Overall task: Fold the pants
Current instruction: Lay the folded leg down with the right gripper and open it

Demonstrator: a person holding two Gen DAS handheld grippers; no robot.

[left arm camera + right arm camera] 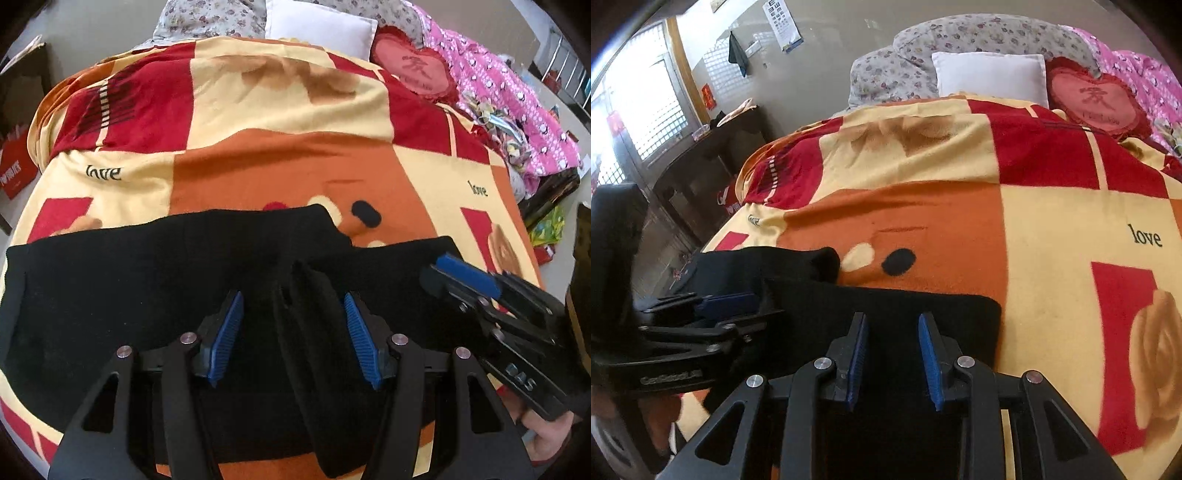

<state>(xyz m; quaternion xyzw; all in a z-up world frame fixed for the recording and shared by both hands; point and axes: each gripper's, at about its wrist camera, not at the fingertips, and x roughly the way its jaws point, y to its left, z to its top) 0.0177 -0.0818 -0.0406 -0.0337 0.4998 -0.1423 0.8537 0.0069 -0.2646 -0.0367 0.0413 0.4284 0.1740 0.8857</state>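
L tongs [293, 314] over black pants [110, 295]

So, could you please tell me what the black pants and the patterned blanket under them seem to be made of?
Black pants: probably a soft matte knit or fleece; no sheen, thick rounded folds. Patterned blanket: likely plush fleece; fuzzy nap, soft-edged printed blocks.
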